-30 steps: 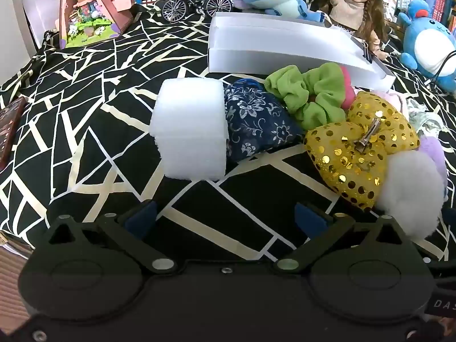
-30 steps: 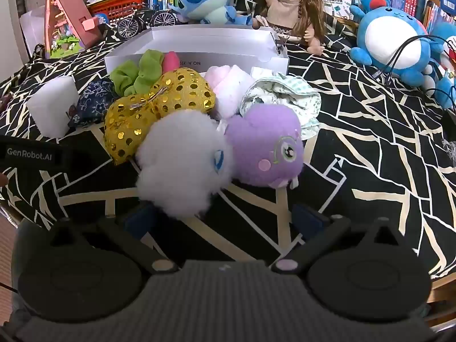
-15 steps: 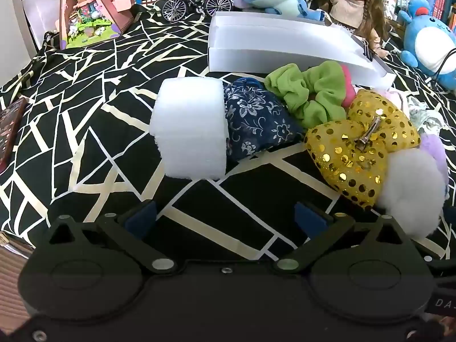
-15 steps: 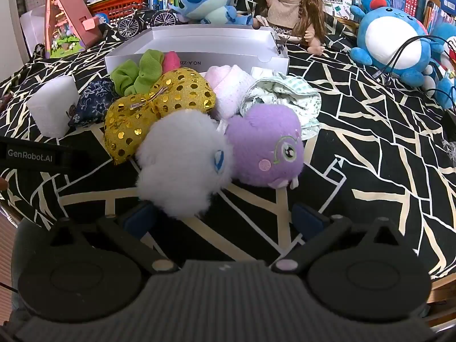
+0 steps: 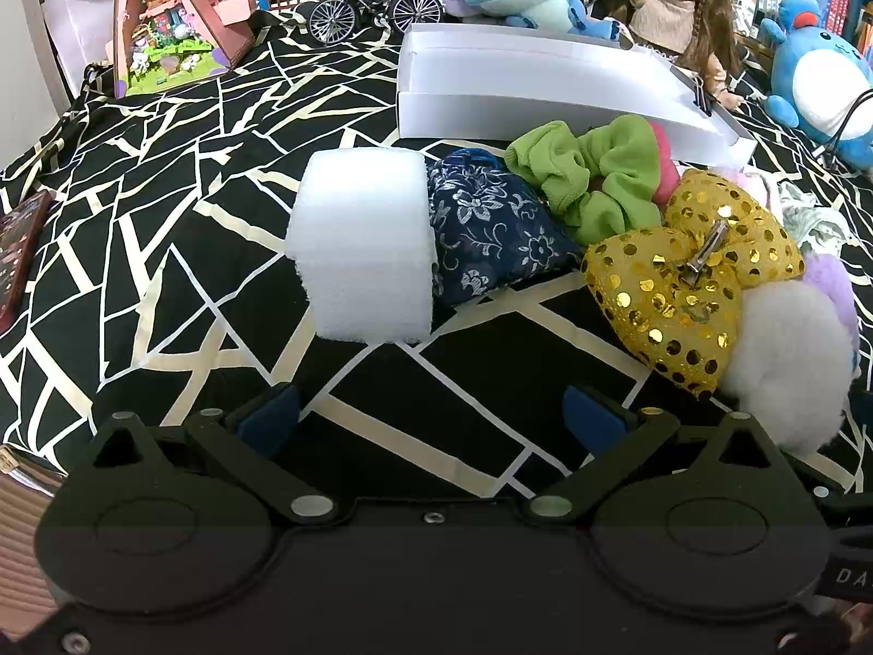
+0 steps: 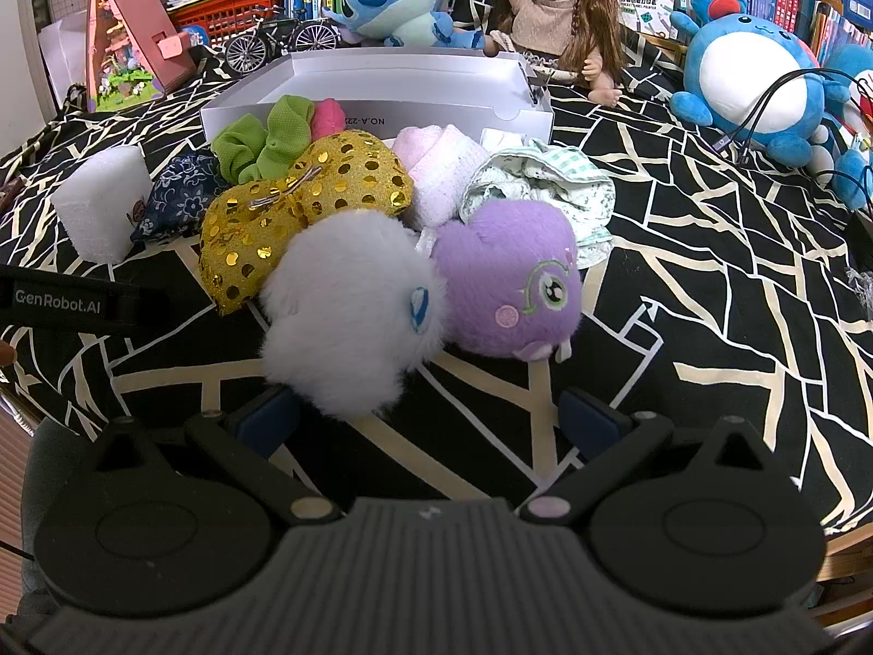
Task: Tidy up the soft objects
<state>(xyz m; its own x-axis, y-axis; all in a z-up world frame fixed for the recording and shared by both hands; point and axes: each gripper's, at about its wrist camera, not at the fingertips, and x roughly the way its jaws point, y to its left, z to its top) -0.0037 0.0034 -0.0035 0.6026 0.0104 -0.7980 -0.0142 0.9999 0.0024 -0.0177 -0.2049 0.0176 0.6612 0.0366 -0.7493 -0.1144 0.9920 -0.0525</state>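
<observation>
A row of soft things lies on the black patterned cloth before a white box [image 5: 545, 93] [image 6: 382, 76]. From the left: a white foam block [image 5: 363, 243] [image 6: 101, 202], a navy floral pouch [image 5: 491, 229] [image 6: 180, 196], a green scrunchie [image 5: 595, 180] [image 6: 256, 142], a gold sequin bow [image 5: 687, 278] [image 6: 305, 202], a white fluffy ball [image 5: 785, 360] [image 6: 349, 305], a purple plush [image 6: 513, 284], a pink sock roll [image 6: 442, 169] and a pale checked cloth [image 6: 545, 180]. My left gripper [image 5: 431, 420] is open, short of the foam block. My right gripper [image 6: 428, 420] is open, just before the fluffy ball.
Behind the box stand a blue plush [image 6: 393, 0], a doll [image 6: 551, 16], a toy bicycle [image 5: 376, 5] and a pink toy house [image 5: 169, 16]. A round blue plush [image 6: 758, 82] with cables sits at the right. Books line the back.
Both views have hardly shifted; the left gripper's view moved very slightly. Nothing has been taken hold of or moved.
</observation>
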